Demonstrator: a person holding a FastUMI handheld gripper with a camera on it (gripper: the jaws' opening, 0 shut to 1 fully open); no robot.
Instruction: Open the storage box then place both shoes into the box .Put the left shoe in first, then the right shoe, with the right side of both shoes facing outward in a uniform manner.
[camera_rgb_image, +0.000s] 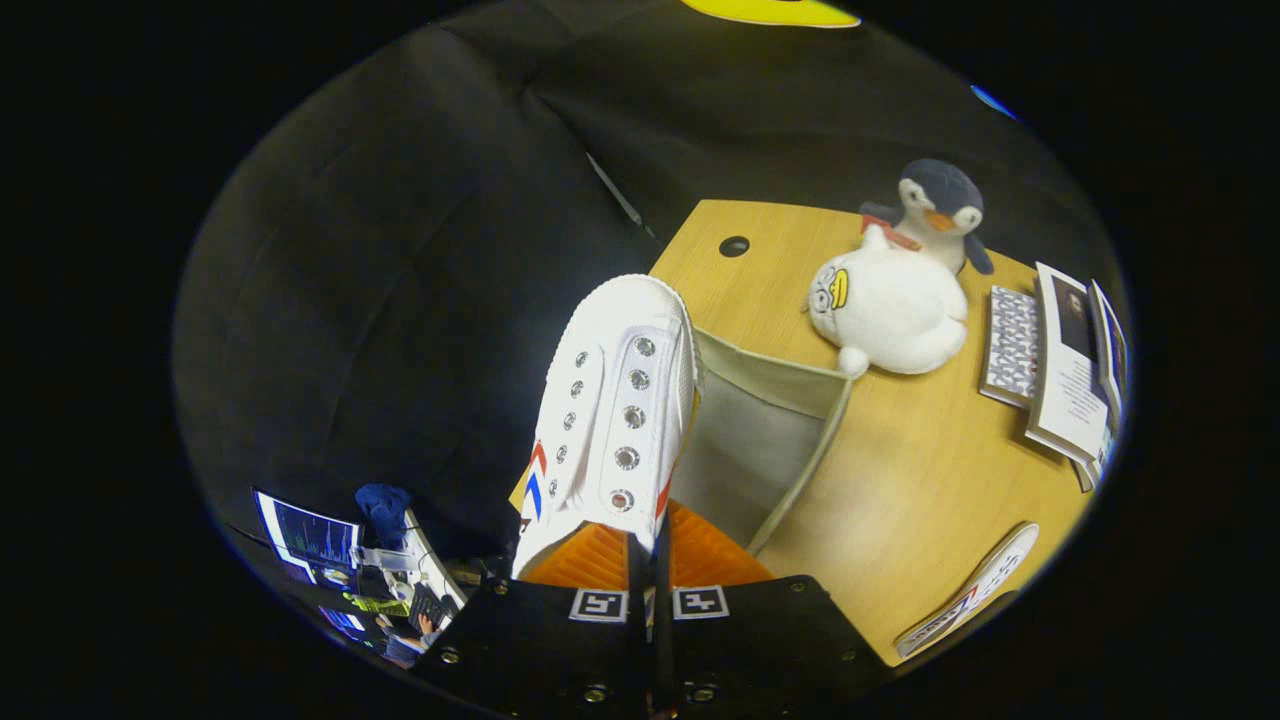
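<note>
Gripper view: the gripper (650, 560), fingers clamped on a white canvas lace-less shoe (610, 410), holds it above the open beige fabric storage box (760, 440) on the wooden table (930, 480). Neither shoe appears boxed; a second shoe (965, 595) waits nearby.

I can't see the heel of the white shoe (612, 420); my gripper (650, 560) covers it. The shoe hides one side of the grey box (760, 440). Another shoe (965, 592) is cut off at the edge. The screens (310, 540) far below are too small to make out.
</note>
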